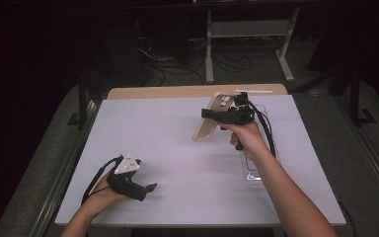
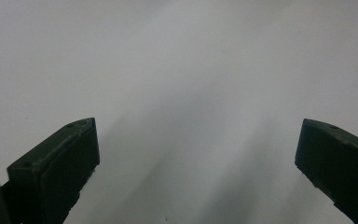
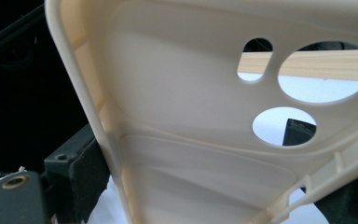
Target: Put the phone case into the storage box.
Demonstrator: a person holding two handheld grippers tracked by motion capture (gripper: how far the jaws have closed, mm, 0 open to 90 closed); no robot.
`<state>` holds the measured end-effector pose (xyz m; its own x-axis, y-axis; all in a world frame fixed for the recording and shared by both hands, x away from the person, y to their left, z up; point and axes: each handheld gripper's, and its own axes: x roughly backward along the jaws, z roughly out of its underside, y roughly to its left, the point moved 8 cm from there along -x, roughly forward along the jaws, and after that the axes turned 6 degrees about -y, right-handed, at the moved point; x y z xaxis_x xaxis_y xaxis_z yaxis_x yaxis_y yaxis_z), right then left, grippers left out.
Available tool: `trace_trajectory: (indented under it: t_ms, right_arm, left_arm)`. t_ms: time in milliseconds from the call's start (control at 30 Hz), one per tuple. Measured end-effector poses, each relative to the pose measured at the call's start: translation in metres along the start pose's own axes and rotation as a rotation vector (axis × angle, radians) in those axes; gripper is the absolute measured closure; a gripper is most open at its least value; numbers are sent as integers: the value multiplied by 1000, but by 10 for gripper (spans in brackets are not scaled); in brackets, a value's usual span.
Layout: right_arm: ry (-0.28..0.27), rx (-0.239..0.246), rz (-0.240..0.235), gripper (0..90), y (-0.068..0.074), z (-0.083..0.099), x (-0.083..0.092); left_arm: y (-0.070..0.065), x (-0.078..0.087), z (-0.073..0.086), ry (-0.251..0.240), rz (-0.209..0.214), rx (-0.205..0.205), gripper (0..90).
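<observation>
The left claw (image 1: 148,189) sits low at the near left of the table (image 1: 177,148), gripped from behind by the left hand (image 1: 103,195), its forearm coming in from the bottom edge. Its jaws stand wide apart with nothing between them, pointing to the right, and the grey plate on top faces up. The right claw (image 1: 208,113) is raised farther out, held by the right hand (image 1: 246,138) on an outstretched forearm. Its jaws point left and are clamped on the two long edges of a cream phone case (image 3: 191,121)
</observation>
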<state>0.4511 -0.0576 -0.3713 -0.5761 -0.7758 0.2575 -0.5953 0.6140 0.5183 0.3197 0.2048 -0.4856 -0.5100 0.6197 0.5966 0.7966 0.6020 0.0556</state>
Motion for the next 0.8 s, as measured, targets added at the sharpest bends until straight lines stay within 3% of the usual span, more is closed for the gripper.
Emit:
trace_trajectory:
  t_ms: [800]
  right_arm:
    - [-51, -14, 92, 105, -29, -35, 23]
  left_arm:
    - [0, 0, 0, -1, 5, 4, 0]
